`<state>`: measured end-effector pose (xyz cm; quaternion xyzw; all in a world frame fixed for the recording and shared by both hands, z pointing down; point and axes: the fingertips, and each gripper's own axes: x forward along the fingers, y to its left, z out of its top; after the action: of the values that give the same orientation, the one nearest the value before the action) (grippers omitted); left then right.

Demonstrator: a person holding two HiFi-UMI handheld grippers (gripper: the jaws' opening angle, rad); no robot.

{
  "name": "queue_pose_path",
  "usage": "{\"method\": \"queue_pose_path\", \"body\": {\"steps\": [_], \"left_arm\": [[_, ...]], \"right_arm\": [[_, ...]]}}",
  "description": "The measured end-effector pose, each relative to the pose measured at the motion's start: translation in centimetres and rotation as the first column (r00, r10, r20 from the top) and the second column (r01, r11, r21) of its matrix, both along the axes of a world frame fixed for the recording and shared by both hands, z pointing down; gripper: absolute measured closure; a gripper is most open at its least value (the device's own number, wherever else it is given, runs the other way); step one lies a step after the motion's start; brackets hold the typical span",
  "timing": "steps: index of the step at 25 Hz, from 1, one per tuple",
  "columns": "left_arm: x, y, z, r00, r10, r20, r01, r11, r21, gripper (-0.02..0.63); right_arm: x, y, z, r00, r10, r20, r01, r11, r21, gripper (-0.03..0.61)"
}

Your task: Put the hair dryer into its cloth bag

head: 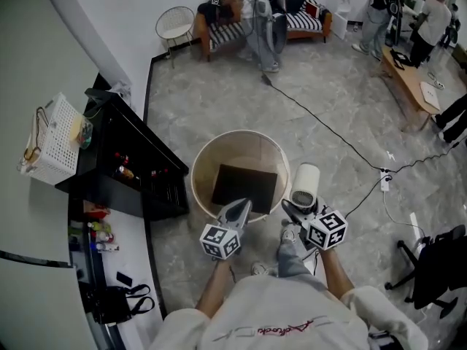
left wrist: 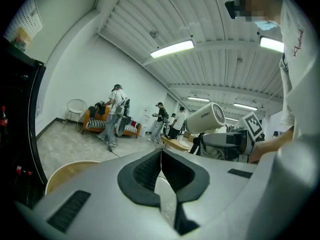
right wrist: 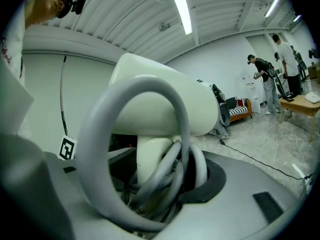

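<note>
A dark cloth bag lies flat on a round light table in front of me. My left gripper hovers at the bag's near edge, jaws shut with nothing seen between them. The white hair dryer is carried to the right of the table, off its rim. My right gripper is shut on its handle together with loops of the grey cord. In the right gripper view the dryer's barrel fills the middle. In the left gripper view the dryer shows at right, barrel level.
A black cabinet stands left of the table, with a white basket beyond it. A black cable runs across the floor. A striped sofa, several people and a wooden table are at the back. An office chair stands right.
</note>
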<state>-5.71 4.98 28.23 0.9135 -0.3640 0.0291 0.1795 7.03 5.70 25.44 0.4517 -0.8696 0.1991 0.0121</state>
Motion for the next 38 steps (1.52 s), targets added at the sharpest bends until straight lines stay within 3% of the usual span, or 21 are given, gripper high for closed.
{"method": "queue_pose_path", "body": {"steps": [18, 29, 38], "left_arm": [[6.4, -10.0, 3.0, 0.997, -0.015, 0.081, 0.022, 0.996, -0.091, 0.583], [8.1, -14.5, 3.9, 0.986, -0.134, 0.101, 0.146, 0.981, -0.124, 0.583], [5.6, -15.0, 5.7, 0.963, -0.238, 0.123, 0.256, 0.954, -0.157, 0.583]], "right_arm": [[6.5, -11.2, 2.7, 0.999, -0.05, 0.016, 0.05, 0.998, -0.044, 0.288], [7.7, -17.4, 4.3, 0.986, -0.158, 0.056, 0.162, 0.984, -0.076, 0.29], [5.4, -20.4, 5.9, 0.966, -0.251, 0.067, 0.256, 0.963, -0.087, 0.29]]}}
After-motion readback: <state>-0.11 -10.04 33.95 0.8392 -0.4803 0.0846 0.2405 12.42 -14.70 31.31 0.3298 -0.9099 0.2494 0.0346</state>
